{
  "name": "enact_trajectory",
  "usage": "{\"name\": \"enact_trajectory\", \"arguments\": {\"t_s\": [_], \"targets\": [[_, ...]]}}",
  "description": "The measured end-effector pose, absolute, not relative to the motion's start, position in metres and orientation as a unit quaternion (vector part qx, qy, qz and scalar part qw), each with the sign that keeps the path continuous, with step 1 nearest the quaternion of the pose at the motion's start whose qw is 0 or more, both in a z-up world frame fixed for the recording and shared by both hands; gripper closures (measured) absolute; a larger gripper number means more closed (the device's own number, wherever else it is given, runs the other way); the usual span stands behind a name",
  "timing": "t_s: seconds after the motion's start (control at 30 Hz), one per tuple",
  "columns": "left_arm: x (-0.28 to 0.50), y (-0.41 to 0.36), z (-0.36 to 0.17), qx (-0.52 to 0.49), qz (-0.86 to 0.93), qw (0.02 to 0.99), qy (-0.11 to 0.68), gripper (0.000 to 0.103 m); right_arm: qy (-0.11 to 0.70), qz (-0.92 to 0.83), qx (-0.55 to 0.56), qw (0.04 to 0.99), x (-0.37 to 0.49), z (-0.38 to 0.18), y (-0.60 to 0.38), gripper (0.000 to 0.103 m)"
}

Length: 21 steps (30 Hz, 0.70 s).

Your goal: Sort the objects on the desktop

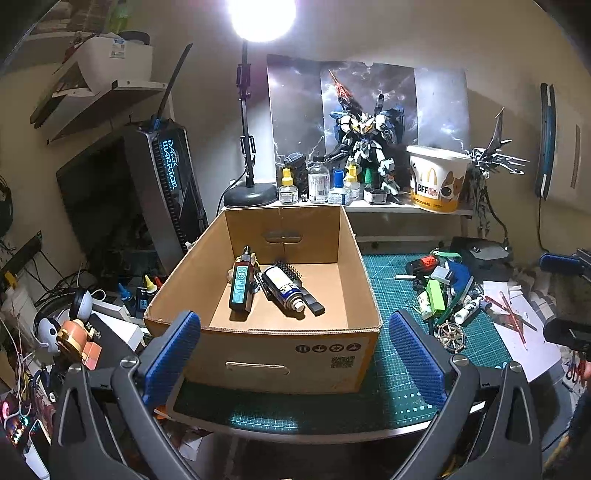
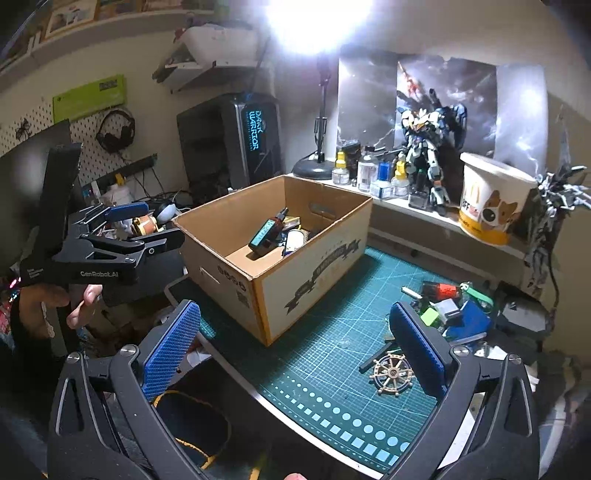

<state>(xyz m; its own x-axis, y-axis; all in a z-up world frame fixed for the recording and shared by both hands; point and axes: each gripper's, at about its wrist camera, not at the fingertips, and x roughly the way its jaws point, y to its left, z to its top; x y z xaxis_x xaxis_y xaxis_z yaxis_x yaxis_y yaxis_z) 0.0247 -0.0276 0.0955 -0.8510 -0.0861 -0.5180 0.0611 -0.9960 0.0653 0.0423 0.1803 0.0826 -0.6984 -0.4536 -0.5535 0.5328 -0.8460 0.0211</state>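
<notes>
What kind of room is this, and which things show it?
Probably a hobby workbench for model building at home: a green cutting mat, a robot model figure on the back shelf beside small paint or glue bottles, and a desktop computer tower.

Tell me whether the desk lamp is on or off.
On. The lamp head glares bright white above the cardboard box in both views, washing out the wall around it.

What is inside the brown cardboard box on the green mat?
Inside the brown cardboard box lie a dark teal-labelled bottle, a white-capped spray can and a black hairbrush. Things underneath them are hidden.
</notes>
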Motion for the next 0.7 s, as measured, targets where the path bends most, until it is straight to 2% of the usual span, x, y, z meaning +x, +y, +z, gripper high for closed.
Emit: {"name": "enact_trajectory", "arguments": {"t_s": [0.7], "targets": [[0.0175,-0.0301,0.1012,0.263,-0.963,0.048,-0.023,0.0,0.078,-0.916,0.287,0.271,0.0336,0.0917,0.1736,0.0]]}}
